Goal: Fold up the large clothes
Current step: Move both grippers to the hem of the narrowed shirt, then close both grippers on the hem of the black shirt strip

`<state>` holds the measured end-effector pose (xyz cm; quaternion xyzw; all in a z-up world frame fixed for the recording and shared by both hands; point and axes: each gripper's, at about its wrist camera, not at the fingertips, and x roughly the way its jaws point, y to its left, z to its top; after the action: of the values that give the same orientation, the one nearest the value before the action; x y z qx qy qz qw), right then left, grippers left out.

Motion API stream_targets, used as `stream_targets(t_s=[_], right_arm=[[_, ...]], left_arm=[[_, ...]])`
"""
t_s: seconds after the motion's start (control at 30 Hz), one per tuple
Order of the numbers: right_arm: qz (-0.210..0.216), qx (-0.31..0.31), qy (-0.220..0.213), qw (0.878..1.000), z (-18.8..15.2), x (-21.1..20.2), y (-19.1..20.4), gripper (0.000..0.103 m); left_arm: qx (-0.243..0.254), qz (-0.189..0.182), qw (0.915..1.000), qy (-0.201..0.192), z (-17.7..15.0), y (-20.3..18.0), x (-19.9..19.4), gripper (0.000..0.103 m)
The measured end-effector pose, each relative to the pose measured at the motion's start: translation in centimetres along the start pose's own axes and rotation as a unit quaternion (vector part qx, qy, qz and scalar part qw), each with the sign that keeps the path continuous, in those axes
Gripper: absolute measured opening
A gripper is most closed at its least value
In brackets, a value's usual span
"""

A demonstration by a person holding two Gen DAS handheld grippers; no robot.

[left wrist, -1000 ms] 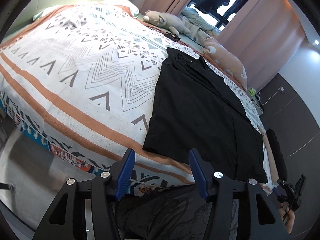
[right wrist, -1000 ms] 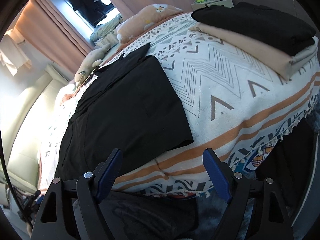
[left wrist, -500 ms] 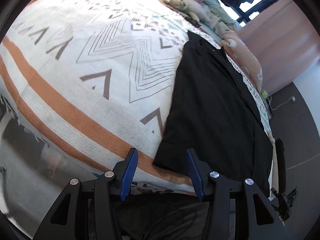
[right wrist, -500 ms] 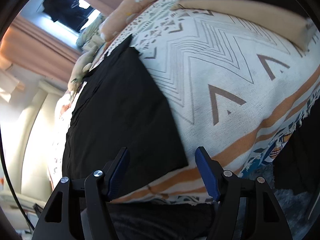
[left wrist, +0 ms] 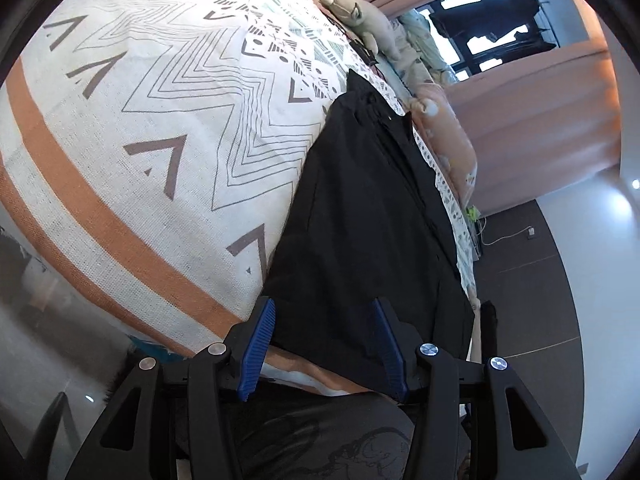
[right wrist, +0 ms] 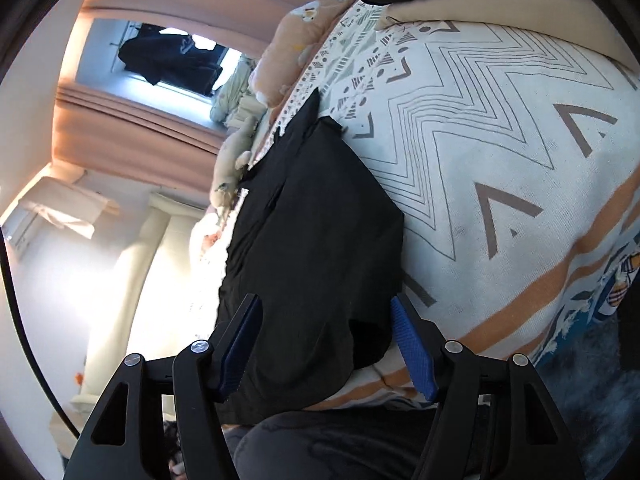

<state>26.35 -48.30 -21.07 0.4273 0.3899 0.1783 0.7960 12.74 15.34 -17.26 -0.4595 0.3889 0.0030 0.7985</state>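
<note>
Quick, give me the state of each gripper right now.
Left gripper: open, its fingers either side of the near hem of the black garment, not pinching it.
Right gripper: open, straddling the garment's other near corner, no grip yet.

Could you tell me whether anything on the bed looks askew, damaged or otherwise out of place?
Nothing stands out. The black garment lies flat on the patterned bedspread, its near hem at the bed's edge, between the open left gripper and the open right gripper. Folded clothes sit stacked at the far corner.
</note>
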Motion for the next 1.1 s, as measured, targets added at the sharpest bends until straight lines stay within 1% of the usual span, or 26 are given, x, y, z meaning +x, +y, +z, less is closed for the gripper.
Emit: stream_targets(t_s=[0.07,0.17,0.23,0.3,0.43,0.53,0.57,0.63,0.7,0.77,0.83,0.9,0.93,1.03,1.1], right_arm=[[-0.022,0.004,0.012,1.0,-0.2,1.0,-0.3,0.068],[-0.056,-0.001,0.025,0.998,-0.4,2.1,-0.9,0.068],[-0.059,0.0,0.033,0.998,-0.5,2.8,-1.2,0.068],[-0.056,-0.002,0.038,0.998,-0.5,3.3,-1.1,0.068],[-0.051,-0.008,0.041,0.998,-0.4,4.1,-0.8,0.068],[-0.047,-0.006,0.036,0.998,-0.1,4.1,-0.9,0.067],[-0.046,-0.005,0.036,0.998,-0.1,4.0,-0.9,0.067],[-0.042,0.0,0.036,0.998,0.1,3.8,-1.3,0.067],[-0.042,0.0,0.035,0.998,0.2,3.6,-1.4,0.067],[-0.043,0.0,0.036,0.998,0.1,3.7,-1.5,0.068],[-0.044,-0.001,0.038,0.998,0.0,3.9,-1.4,0.068],[-0.045,-0.004,0.04,0.998,-0.2,4.3,-1.2,0.068],[-0.049,-0.005,0.039,0.998,-0.3,4.5,-1.1,0.068],[-0.055,-0.006,0.03,0.998,-0.2,4.9,-0.9,0.068],[-0.059,-0.003,0.021,0.998,0.0,5.3,-0.7,0.066]], left_arm=[[0.002,0.015,0.9999,0.001,-0.1,0.0,0.1,0.051],[0.001,0.05,0.9987,0.008,-0.3,0.3,0.4,0.051],[0.002,0.067,0.9977,0.011,-0.5,0.5,0.4,0.051],[-0.002,0.07,0.9974,0.017,-0.5,0.9,0.8,0.051],[-0.017,0.054,0.9981,0.025,-0.3,1.1,1.5,0.051],[-0.03,0.011,0.9987,0.039,0.2,0.7,2.3,0.051],[-0.028,-0.007,0.9987,0.041,0.3,0.2,2.3,0.051],[-0.013,-0.028,0.9988,0.037,0.5,-0.7,2.3,0.051],[0.003,-0.032,0.9987,0.039,0.5,-1.6,2.4,0.051],[0.017,-0.018,0.9987,0.045,0.4,-2.2,2.8,0.051],[0.027,0.014,0.9984,0.048,0.3,-2.4,3.6,0.051],[0.02,0.048,0.9974,0.05,0.2,-2.0,4.4,0.051],[0.014,0.051,0.9974,0.049,0.1,-1.6,4.6,0.051],[0.004,0.041,0.9985,0.035,0.2,-1.1,4.7,0.051],[0.005,0.048,0.9985,0.026,0.2,-1.1,4.7,0.051]])
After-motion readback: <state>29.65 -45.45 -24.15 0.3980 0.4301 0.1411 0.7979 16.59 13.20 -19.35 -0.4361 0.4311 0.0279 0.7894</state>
